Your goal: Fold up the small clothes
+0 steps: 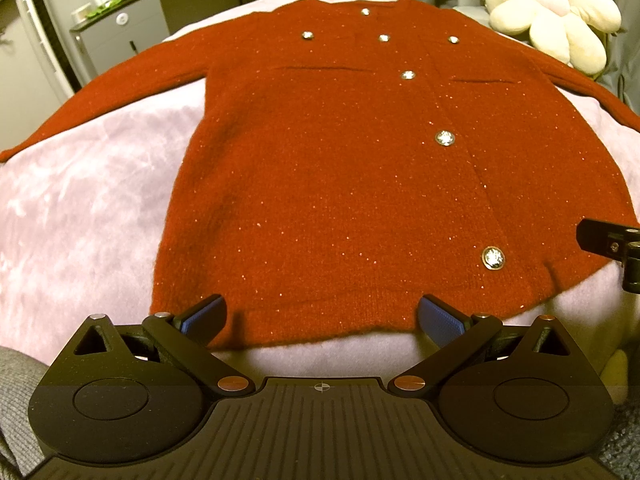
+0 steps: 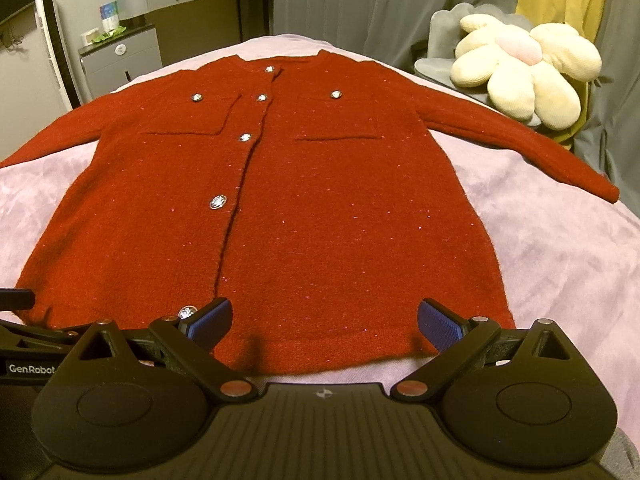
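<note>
A red knit cardigan [image 1: 340,168] with silver buttons lies flat, front up, on a pink blanket [image 1: 80,200], sleeves spread to both sides. It also shows in the right wrist view [image 2: 320,208]. My left gripper [image 1: 320,318] is open and empty, its blue pads just above the hem's left half. My right gripper [image 2: 324,320] is open and empty over the hem's right half. Part of the right gripper [image 1: 612,246] shows at the left view's right edge, and part of the left gripper [image 2: 24,328] at the right view's left edge.
A cream flower-shaped cushion [image 2: 524,68] sits on a grey chair beyond the right sleeve. Grey cabinets [image 2: 120,56] with bottles stand at the far left. Grey curtains [image 2: 360,0] hang behind. The pink blanket [image 2: 560,260] extends to both sides of the cardigan.
</note>
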`<state>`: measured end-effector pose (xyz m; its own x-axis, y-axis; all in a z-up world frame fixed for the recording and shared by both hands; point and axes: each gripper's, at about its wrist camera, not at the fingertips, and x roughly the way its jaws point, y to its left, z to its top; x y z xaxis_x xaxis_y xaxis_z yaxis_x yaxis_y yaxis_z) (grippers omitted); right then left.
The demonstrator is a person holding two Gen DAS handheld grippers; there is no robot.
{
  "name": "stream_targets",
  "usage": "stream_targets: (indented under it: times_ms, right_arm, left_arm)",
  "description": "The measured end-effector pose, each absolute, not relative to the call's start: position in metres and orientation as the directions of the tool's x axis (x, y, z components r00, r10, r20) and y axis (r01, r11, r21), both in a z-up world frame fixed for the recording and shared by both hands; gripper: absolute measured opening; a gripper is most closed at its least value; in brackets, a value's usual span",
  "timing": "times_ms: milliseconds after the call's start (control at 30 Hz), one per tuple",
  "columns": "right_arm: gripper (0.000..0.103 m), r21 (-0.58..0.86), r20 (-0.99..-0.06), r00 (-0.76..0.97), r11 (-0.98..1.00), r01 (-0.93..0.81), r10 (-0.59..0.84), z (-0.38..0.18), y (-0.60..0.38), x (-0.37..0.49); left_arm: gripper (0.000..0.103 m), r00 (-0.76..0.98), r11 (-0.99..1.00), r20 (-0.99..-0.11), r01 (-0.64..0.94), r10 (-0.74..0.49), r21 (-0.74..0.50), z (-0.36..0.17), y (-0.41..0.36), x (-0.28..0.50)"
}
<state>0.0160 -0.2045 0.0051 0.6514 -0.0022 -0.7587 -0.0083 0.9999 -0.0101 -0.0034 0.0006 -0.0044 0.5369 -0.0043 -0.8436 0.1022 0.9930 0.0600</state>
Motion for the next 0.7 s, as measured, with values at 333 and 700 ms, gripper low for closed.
stream_targets:
  times_ms: [333, 700]
  right_arm:
    - [0.099, 0.031, -0.758, 0.651, 0.999, -0.018, 0.035, 0.0077, -0.2066, 0.0165]
    - [0.099, 0.082, -0.754, 0.653, 0.997, -0.004, 0.065, 0.0102, -0.2129, 0.0167]
  left_arm:
    - [0.103, 0.534, 0.993, -0.845, 0.101, -0.005, 0.058, -0.0030, 0.0007, -0.0038]
    - [0.103, 0.518, 0.994, -0.855, 0.100, -0.014, 0.045, -0.0029, 0.0034, 0.0010]
